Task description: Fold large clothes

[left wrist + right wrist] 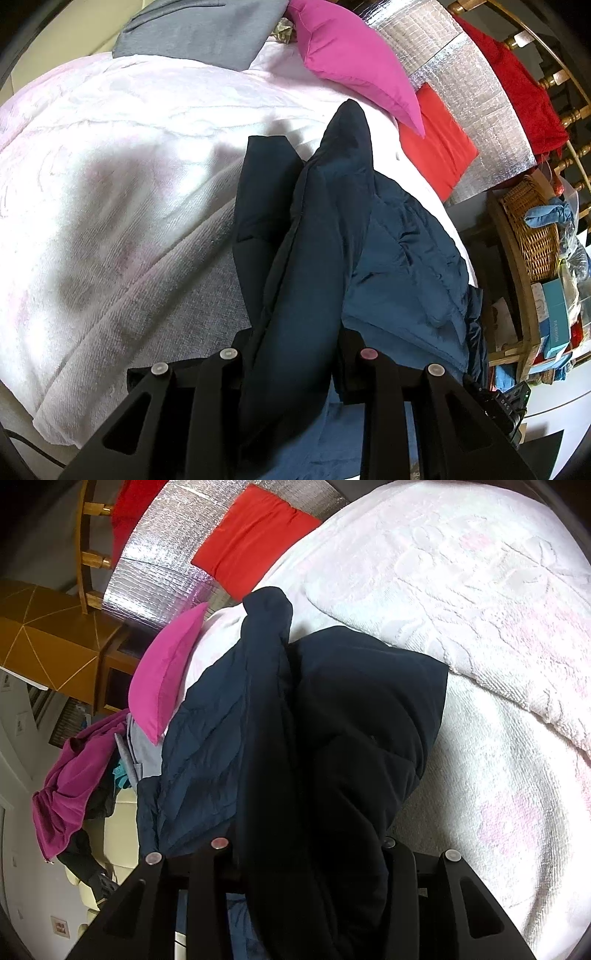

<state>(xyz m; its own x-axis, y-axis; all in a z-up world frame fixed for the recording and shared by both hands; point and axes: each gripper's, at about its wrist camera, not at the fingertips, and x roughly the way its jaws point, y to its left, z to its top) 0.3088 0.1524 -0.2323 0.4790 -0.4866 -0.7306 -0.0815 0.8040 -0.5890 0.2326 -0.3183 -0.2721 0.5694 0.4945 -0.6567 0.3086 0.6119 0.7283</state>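
Here, I hold a large dark navy quilted padded jacket (303, 236) over a bed covered by a pale pink and white textured blanket (110, 166). My left tool (295, 354) is pinching a thick fold of the jacket between its black fingers, and my right tool (306, 849) is pinching another bunched fold. I judge that both grips keep two edges together so the jacket can be laid flat in half along the bed's near edge. Most of the jacket drapes away from the tools onto the blanket.

Toward the head of the bed lie a magenta cushion (354, 55), a red cushion (436, 147) and a grey pillow (207, 33), against a silver foil-quilted panel (461, 77). The magenta cushion lies just beside the jacket's far end and may crowd the fold. A wicker basket (535, 229) stands beside the bed.
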